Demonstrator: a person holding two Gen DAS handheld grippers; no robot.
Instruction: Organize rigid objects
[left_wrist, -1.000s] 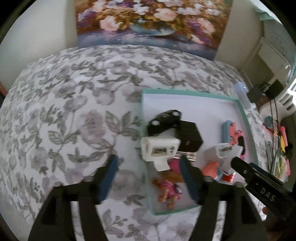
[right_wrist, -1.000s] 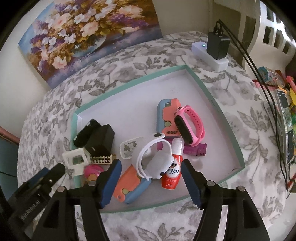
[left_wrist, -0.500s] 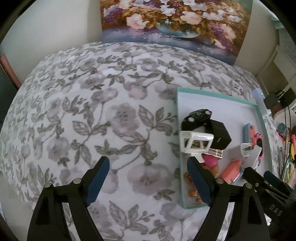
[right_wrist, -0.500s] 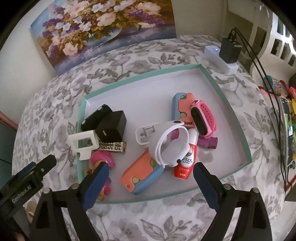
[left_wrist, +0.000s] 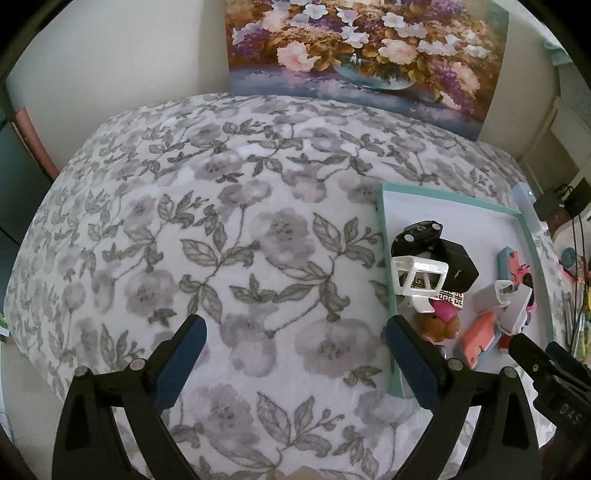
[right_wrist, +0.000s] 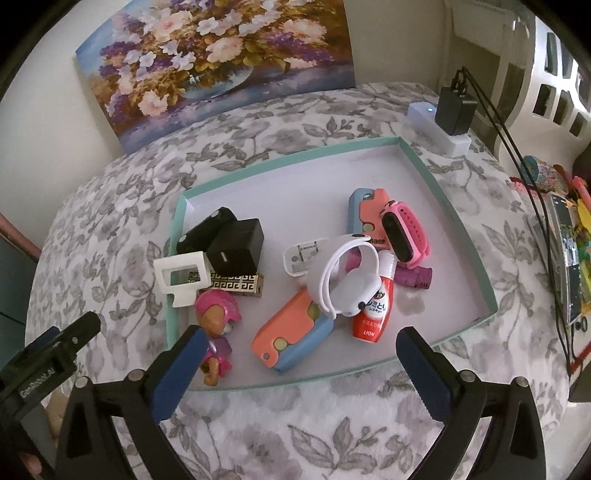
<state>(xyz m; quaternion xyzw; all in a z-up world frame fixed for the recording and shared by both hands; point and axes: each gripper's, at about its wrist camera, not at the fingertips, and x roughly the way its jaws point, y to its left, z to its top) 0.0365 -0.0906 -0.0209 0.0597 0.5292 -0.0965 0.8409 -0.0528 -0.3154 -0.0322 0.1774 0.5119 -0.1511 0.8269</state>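
Note:
A teal-rimmed tray (right_wrist: 465, 236) on the floral cloth holds several small objects: a black charger cube (right_wrist: 236, 245), a white frame piece (right_wrist: 181, 278), a pink-helmeted toy figure (right_wrist: 216, 332), an orange-and-blue case (right_wrist: 291, 338), a white watch band (right_wrist: 347, 280), a red bottle (right_wrist: 371, 314) and a pink watch (right_wrist: 404, 236). My right gripper (right_wrist: 299, 373) is open and empty above the tray's near rim. My left gripper (left_wrist: 295, 365) is open and empty over bare cloth left of the tray (left_wrist: 388, 266).
A flower painting (right_wrist: 218, 62) leans on the wall behind the table. A white power strip with a black plug (right_wrist: 448, 122) and cables lie at the far right. Colourful clutter (right_wrist: 565, 236) sits past the right table edge.
Both grippers opened wider and drew back from the tray. The left gripper swung left over bare cloth. The objects in the tray did not move.

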